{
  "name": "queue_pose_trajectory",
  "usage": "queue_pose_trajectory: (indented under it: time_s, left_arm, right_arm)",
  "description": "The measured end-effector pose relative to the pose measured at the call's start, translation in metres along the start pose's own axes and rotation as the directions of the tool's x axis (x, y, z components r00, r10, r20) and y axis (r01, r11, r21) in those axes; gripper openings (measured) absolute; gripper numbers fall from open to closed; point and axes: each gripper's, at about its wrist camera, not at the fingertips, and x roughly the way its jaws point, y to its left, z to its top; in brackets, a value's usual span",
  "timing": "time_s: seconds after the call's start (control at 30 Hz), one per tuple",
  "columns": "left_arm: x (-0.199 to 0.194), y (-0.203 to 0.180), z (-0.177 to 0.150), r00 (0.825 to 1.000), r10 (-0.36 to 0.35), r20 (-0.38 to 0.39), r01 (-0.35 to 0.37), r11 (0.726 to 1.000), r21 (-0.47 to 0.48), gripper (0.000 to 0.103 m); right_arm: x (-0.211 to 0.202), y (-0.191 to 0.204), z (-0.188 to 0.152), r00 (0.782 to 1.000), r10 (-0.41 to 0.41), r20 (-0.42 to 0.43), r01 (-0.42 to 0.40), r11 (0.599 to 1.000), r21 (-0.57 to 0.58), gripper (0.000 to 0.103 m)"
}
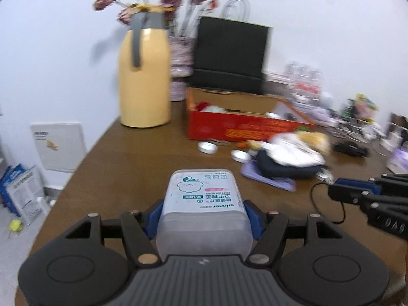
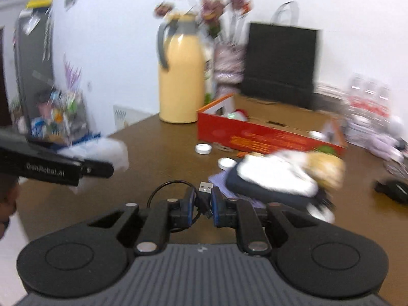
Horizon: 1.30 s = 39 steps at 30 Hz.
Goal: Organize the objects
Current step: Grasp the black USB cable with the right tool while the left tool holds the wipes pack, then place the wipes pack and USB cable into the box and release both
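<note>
Left gripper (image 1: 204, 219), its blue-padded fingers clamped on the two sides of a translucent cotton bud box (image 1: 204, 204), label facing the camera and reading upside down; the box is carried above the brown table (image 1: 127, 153), near the table's front edge. Right gripper (image 2: 204, 204), fingers drawn narrow and pinching a black USB cable (image 2: 201, 199); the silver plug (image 2: 206, 187) projects forward beyond the fingertips, and a loop of cable curves to the left of the fingers. In the left wrist view the right gripper (image 1: 339, 191) enters from the right edge with the cable loop (image 1: 316, 199) hanging at its tip.

Farther back on the table: a cream-yellow thermos jug (image 1: 145, 76) with a grey handle and lid, standing upright; behind it a vase of dried purplish flowers (image 1: 178, 51); a black paper bag (image 1: 229, 56) against the wall; an open red cardboard box (image 1: 242, 127) in front of the bag, holding small items too blurred to identify. Just in front of the red box lie two round silver tins (image 1: 207, 147), near each other but apart. To their right sits a heap of soft items (image 1: 288, 158), white, dark navy and yellow, resting on a purple sheet (image 1: 267, 178). Both views are motion-blurred.
</note>
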Motion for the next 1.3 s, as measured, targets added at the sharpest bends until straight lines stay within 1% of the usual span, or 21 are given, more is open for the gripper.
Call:
queue_pose_trajectory:
  time_s: [0.1,0.17,0.27,0.37,0.5,0.6,0.7,0.73,0.8,0.83,0.9,0.93,0.97,1.0,1.03,1.07,1.13,1.17,1.2,1.23,1.3]
  left_arm:
    - [-0.016,-0.015,-0.015,0.999,-0.040,-0.025,0.041,0.999,0.003,0.065]
    - [-0.019,-0.025,-0.018,0.999,-0.046,-0.026,0.047,0.999,0.008,0.065]
    - [-0.019,-0.038,-0.014,0.999,-0.052,-0.013,0.053,0.998,0.021,0.065]
    - [-0.011,-0.046,-0.004,0.998,-0.066,0.002,0.066,0.997,0.048,0.065]
    - [0.016,-0.049,0.033,0.996,-0.086,0.034,0.082,0.991,0.103,0.065]
    - [0.053,-0.048,0.084,0.990,-0.126,0.062,0.116,0.982,0.152,0.064]
    - [0.113,-0.046,0.149,0.988,-0.143,0.055,0.136,0.983,0.123,0.065]
    - [0.137,-0.046,0.172,0.988,-0.149,0.047,0.144,0.984,0.101,0.065]
    - [0.192,-0.043,0.215,0.984,-0.179,-0.010,0.179,0.982,0.053,0.065]
    - [0.223,-0.042,0.234,0.987,-0.158,-0.034,0.158,0.987,0.020,0.065]
    - [0.279,-0.043,0.258,0.994,-0.079,-0.076,0.080,0.997,0.017,0.064]
    - [0.312,-0.044,0.265,0.995,-0.018,-0.101,0.019,1.000,0.012,0.064]
    - [0.341,-0.045,0.267,0.990,0.024,-0.138,-0.019,0.999,0.038,0.064]
    - [0.369,-0.045,0.269,0.981,0.061,-0.183,-0.050,0.997,0.066,0.064]
    - [0.395,-0.043,0.270,0.969,0.097,-0.227,-0.083,0.994,0.071,0.064]
    - [0.413,-0.041,0.270,0.961,0.111,-0.253,-0.094,0.992,0.079,0.064]
    - [0.433,-0.040,0.271,0.954,0.100,-0.283,-0.075,0.992,0.098,0.066]
    - [0.438,-0.040,0.270,0.954,0.086,-0.289,-0.057,0.993,0.107,0.068]
    - [0.442,-0.041,0.270,0.950,0.084,-0.299,-0.050,0.991,0.122,0.074]
    - [0.441,-0.044,0.268,0.949,0.093,-0.301,-0.053,0.989,0.137,0.077]
    - [0.438,-0.044,0.271,0.953,0.076,-0.293,-0.034,0.989,0.143,0.078]
  right_arm:
    - [-0.041,-0.005,-0.025,0.999,-0.040,-0.016,0.041,0.998,0.055,0.014]
    - [-0.056,-0.014,-0.039,0.997,-0.066,-0.041,0.070,0.993,0.092,0.014]
    - [-0.064,-0.025,-0.048,0.995,-0.087,-0.042,0.092,0.989,0.118,0.014]
    - [-0.063,-0.035,-0.043,0.995,-0.096,-0.004,0.096,0.988,0.123,0.014]
    - [-0.047,-0.056,-0.026,0.992,-0.119,0.044,0.112,0.985,0.132,0.014]
    - [-0.022,-0.085,0.004,0.987,-0.137,0.077,0.126,0.983,0.135,0.014]
    - [0.018,-0.122,0.049,0.989,-0.116,0.095,0.104,0.986,0.131,0.014]
    - [0.037,-0.134,0.066,0.992,-0.091,0.083,0.080,0.988,0.129,0.014]
    - [0.083,-0.161,0.100,0.998,-0.044,0.034,0.038,0.987,0.156,0.014]
    - [0.109,-0.173,0.116,1.000,-0.027,0.000,0.027,0.986,0.163,0.014]
    - [0.166,-0.195,0.145,0.997,-0.027,-0.077,0.040,0.982,0.185,0.014]
    - [0.194,-0.206,0.156,0.993,-0.028,-0.115,0.051,0.977,0.205,0.014]
    - [0.224,-0.219,0.166,0.988,-0.035,-0.152,0.071,0.969,0.238,0.014]
    - [0.252,-0.231,0.171,0.981,-0.049,-0.189,0.099,0.958,0.267,0.014]
    - [0.278,-0.238,0.174,0.971,-0.072,-0.227,0.136,0.950,0.282,0.014]
    - [0.306,-0.246,0.176,0.960,-0.089,-0.267,0.170,0.939,0.300,0.014]
    - [0.346,-0.256,0.176,0.936,-0.122,-0.331,0.224,0.930,0.291,0.014]
    - [0.363,-0.259,0.175,0.921,-0.141,-0.362,0.250,0.929,0.274,0.015]
    - [0.376,-0.260,0.173,0.909,-0.158,-0.385,0.267,0.931,0.249,0.016]
    - [0.382,-0.260,0.171,0.904,-0.164,-0.395,0.273,0.932,0.239,0.017]
    - [0.387,-0.260,0.167,0.908,-0.149,-0.392,0.259,0.935,0.243,0.023]
